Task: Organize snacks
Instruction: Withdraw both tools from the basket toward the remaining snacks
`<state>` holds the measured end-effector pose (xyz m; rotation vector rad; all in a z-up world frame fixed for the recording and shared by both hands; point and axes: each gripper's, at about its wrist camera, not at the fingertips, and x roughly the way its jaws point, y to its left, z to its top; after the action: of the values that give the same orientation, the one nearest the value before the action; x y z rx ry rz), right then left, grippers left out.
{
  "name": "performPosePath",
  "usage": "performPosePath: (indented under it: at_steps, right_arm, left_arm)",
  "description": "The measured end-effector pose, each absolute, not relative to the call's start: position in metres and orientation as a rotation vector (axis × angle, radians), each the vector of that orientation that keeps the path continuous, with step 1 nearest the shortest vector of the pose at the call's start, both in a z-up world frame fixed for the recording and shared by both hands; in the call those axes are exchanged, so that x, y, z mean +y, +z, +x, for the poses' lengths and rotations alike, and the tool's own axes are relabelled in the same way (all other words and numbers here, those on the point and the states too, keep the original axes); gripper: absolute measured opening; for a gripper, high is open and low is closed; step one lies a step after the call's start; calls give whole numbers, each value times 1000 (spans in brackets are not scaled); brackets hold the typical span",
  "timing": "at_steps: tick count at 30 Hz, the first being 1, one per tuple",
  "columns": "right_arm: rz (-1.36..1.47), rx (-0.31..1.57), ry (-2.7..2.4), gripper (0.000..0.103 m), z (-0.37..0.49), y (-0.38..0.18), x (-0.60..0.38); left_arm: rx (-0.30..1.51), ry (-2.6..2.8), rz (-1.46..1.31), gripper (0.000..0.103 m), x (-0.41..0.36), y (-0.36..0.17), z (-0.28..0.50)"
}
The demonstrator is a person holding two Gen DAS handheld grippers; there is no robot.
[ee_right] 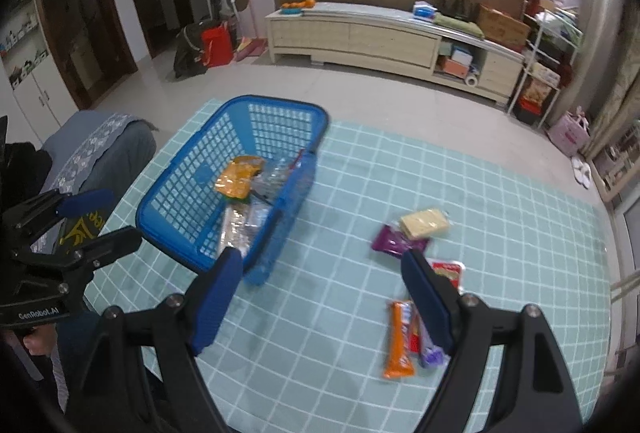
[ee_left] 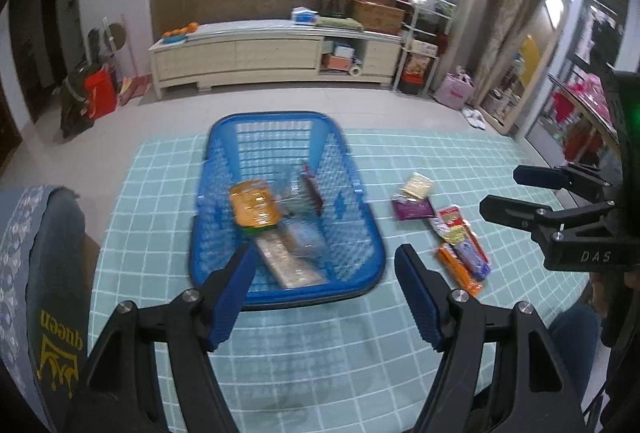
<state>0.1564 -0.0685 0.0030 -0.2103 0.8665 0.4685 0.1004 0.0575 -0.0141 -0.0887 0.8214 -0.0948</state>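
- Left wrist view: left gripper hung over the basket, fingers spread, empty.
- Right gripper fingers spread, empty.
- Snacks lay on the tabletop beside the basket; others were inside it.

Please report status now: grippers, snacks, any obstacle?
Left gripper and right gripper open, empty. Blue plastic mesh basket partly filled; orange snack bar among packets on checked tablecloth. No obstacle.

Table with teal checked cloth: blue basket upper left, loose snack packets lower right, well apart.
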Motion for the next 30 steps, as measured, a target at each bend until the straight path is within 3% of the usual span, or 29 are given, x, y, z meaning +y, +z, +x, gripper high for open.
performPosePath:
  at_steps: [4, 30]
  right_arm:
    - [-195, 860, 436, 85, 151, 3, -98]
    - [-83, 955, 307, 86, 178, -83, -232]
  left_arm:
    - [823, -138, -60, 81, 29, -15, 105]
    - [1079, -205, -44, 81, -113, -107, 161]
